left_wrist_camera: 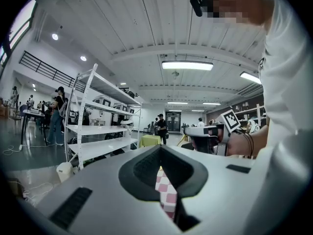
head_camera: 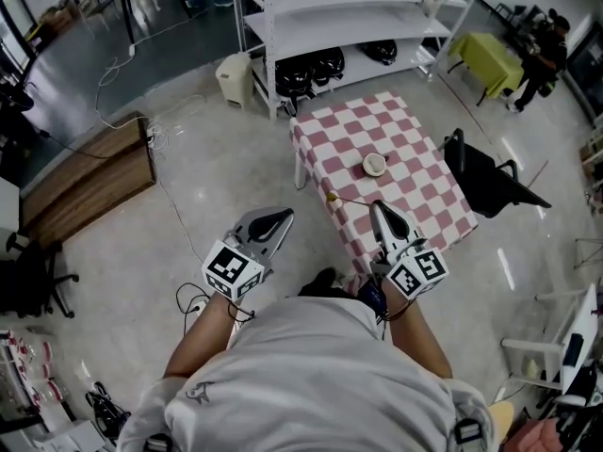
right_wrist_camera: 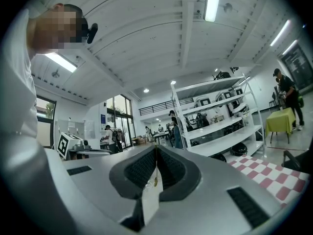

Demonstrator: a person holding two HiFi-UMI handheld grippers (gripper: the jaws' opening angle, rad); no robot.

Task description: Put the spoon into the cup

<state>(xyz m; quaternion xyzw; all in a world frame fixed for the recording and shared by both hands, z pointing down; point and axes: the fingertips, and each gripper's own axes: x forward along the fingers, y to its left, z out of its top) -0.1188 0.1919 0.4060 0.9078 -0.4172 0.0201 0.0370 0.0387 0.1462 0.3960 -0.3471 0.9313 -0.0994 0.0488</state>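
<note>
A small table with a red-and-white checked cloth [head_camera: 415, 135] stands ahead of me. A pale cup [head_camera: 374, 165] sits upright near its middle. The spoon [head_camera: 334, 197], gold-coloured with a thin handle, lies at the table's left edge, its handle running toward my right gripper [head_camera: 381, 206]; I cannot tell whether they touch. That gripper hovers over the near part of the table, jaws shut [right_wrist_camera: 155, 150]. A small gold speck shows in the slit below its tips. My left gripper [head_camera: 285, 215] is over the floor left of the table, shut and empty [left_wrist_camera: 160, 148].
A white shelf rack [head_camera: 330, 17] stands behind the table, with dark helmets on its low shelf. A black chair [head_camera: 485, 179] is at the table's right. Cables [head_camera: 170, 149] trail over the floor, with a wooden bench [head_camera: 89, 172] at the left and a white bin [head_camera: 234, 78].
</note>
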